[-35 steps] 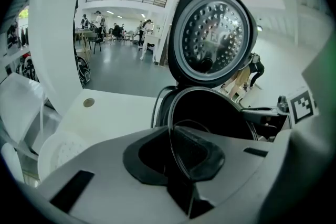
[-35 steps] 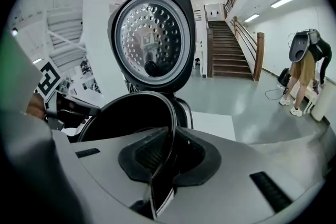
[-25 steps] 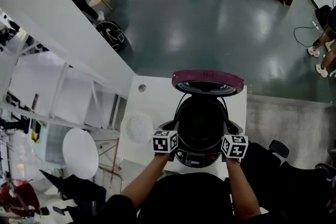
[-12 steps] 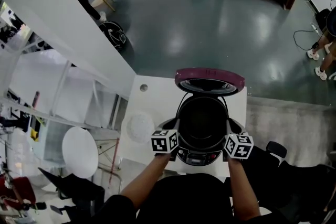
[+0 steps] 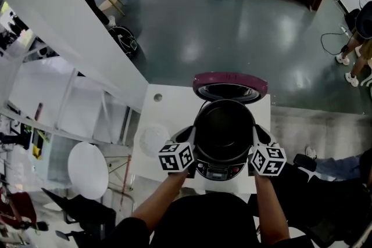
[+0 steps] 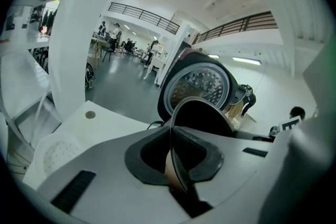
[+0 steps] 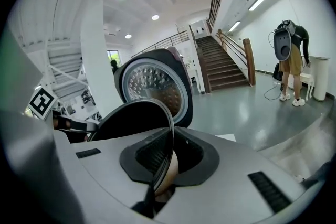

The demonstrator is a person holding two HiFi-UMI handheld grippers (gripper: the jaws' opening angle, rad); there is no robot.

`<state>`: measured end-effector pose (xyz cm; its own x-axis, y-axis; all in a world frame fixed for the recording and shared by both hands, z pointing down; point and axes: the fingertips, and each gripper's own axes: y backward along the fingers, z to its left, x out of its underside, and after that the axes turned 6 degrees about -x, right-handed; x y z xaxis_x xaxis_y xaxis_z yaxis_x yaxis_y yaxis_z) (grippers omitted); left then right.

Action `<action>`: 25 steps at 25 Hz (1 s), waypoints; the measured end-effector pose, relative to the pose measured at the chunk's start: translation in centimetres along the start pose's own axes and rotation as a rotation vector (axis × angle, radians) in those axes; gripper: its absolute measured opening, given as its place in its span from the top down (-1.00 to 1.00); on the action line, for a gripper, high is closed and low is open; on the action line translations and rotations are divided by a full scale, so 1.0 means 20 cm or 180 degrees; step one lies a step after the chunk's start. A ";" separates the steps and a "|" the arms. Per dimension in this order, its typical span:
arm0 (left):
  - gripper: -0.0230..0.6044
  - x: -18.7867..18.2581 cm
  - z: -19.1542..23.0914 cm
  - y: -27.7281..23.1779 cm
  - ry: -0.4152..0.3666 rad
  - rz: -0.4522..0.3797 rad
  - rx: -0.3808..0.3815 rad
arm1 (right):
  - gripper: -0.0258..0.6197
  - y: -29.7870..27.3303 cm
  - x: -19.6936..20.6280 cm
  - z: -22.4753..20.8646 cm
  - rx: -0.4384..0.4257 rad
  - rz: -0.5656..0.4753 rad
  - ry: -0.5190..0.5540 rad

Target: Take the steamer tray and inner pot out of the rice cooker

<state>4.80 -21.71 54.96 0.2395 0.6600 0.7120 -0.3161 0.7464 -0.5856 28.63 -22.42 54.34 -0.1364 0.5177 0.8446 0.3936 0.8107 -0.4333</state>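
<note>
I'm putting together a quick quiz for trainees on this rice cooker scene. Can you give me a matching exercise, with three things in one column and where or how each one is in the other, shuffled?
Things
1. pot
2. lid
3. steamer tray

Place or state
A. lying on the white table, to the left of the cooker
B. standing open at the back of the cooker
C. rim pinched by the left claw and the right claw

Pairs: 1-C, 2-B, 3-A
</note>
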 end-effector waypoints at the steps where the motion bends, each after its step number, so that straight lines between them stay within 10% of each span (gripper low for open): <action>1: 0.87 -0.03 -0.01 0.02 0.0003 -0.0044 0.0019 | 0.86 0.01 -0.03 0.02 -0.0013 -0.0039 0.0018; 25: 0.87 -0.16 0.60 0.59 0.0248 -0.0478 -0.0222 | 0.86 -0.07 -0.05 0.85 -0.0429 -0.0135 0.0274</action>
<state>-10.73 -15.97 50.37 0.3504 0.5432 0.7630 -0.2076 0.8394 -0.5023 12.86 -19.32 48.80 -0.0795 0.4537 0.8876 0.5084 0.7844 -0.3554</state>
